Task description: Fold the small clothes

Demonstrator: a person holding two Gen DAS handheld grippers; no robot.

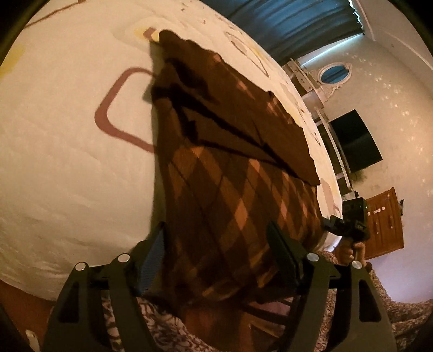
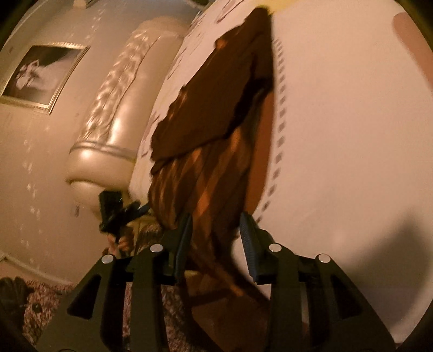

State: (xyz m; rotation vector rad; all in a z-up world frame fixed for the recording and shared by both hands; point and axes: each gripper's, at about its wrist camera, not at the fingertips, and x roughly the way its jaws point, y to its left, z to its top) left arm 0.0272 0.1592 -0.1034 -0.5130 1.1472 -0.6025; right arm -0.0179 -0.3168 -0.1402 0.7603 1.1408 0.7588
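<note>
A brown argyle garment (image 1: 230,176) lies spread on the white bed sheet (image 1: 67,162), with a plain dark brown part folded over its far half. Its near hem hangs over the bed edge. My left gripper (image 1: 219,243) is open, with that hem lying loose between its widely spaced fingers. In the right wrist view the same garment (image 2: 205,135) runs away across the sheet (image 2: 338,135). My right gripper (image 2: 216,232) is open around the hem's other end, and a gap shows beside one pad. Each gripper appears in the other's view, the right gripper (image 1: 351,222) and the left gripper (image 2: 116,214), each held by a hand.
A padded headboard (image 2: 108,121) and a framed picture (image 2: 40,73) are at the left. A blue curtain (image 1: 284,21), a dark screen (image 1: 354,140) and a wooden cabinet (image 1: 384,219) stand beyond the bed. A patterned rug (image 1: 400,311) covers the floor below.
</note>
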